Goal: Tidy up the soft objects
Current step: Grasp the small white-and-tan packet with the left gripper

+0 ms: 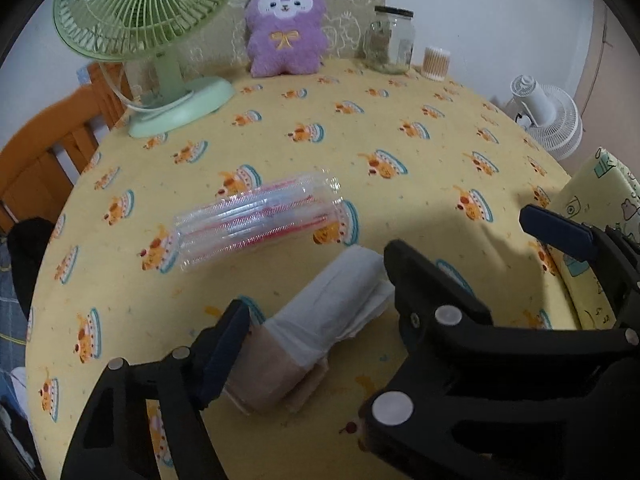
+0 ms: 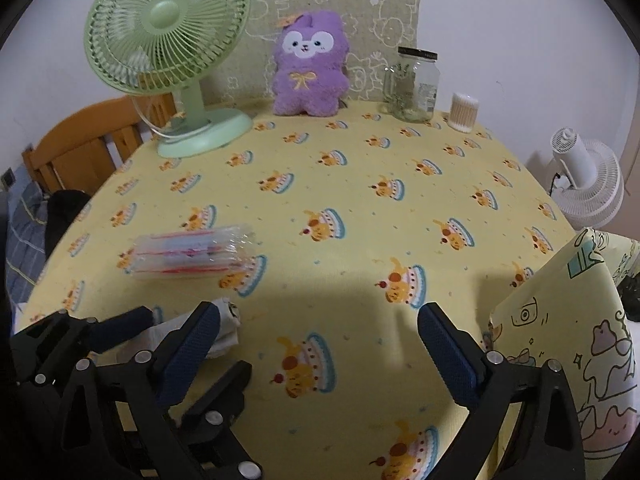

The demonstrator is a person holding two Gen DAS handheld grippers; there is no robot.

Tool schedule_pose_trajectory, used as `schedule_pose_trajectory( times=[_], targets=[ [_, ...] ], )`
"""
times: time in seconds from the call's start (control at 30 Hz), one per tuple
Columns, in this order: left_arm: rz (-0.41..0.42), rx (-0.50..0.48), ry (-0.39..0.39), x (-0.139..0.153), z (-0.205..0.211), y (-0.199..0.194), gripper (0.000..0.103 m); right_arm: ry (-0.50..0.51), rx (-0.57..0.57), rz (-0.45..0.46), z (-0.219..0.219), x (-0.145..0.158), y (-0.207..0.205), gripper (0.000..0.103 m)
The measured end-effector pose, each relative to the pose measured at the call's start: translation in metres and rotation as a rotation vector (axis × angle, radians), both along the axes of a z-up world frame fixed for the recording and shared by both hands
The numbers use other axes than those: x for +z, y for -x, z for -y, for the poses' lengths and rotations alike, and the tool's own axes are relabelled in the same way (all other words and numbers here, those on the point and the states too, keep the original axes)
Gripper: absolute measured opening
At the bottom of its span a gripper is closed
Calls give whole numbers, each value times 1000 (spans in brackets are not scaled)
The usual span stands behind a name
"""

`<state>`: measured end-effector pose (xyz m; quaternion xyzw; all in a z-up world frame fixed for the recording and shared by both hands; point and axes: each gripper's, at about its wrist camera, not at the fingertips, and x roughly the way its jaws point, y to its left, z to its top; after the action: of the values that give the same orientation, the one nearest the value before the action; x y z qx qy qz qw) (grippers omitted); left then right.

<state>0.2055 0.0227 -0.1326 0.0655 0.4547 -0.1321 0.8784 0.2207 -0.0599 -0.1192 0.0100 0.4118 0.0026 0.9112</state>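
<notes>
A rolled white and beige cloth (image 1: 320, 324) lies on the yellow tablecloth (image 1: 400, 152). My left gripper (image 1: 316, 300) is open, its jaws on either side of the roll; whether they touch it I cannot tell. A clear inflated air-cushion pack (image 1: 260, 220) with red stripes lies just beyond; it also shows in the right wrist view (image 2: 192, 252). A purple plush toy (image 1: 285, 26) sits upright at the far edge. My right gripper (image 2: 320, 344) is open and empty over bare cloth, to the right of the left gripper (image 2: 120, 344). A yellow printed cushion (image 2: 572, 344) stands at the right.
A green desk fan (image 1: 156, 40) stands at the far left. A glass jar (image 1: 390, 40) and a cotton swab tub (image 1: 437, 63) stand at the far right. A wooden chair (image 1: 52, 148) is left of the table. A white fan (image 1: 548, 120) stands beyond the right edge.
</notes>
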Motion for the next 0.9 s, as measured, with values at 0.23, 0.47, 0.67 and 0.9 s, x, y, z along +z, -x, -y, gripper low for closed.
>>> schedule_pose_trajectory(
  times=[0.23,0.47,0.67,0.9],
  targets=[
    [25,-15,10,3,0,7,28,-13,-6,-6,0,0,1,100],
    [56,6,32,13,-8,13,23,-11,3,12,-6,9,8,100],
    [81,53,27,25,-24,19,22,-36,22,24,-21,19,11,100],
    [110,105,-10,37,-46,18,22,-59,58,41,-43,28,5,100]
  ],
)
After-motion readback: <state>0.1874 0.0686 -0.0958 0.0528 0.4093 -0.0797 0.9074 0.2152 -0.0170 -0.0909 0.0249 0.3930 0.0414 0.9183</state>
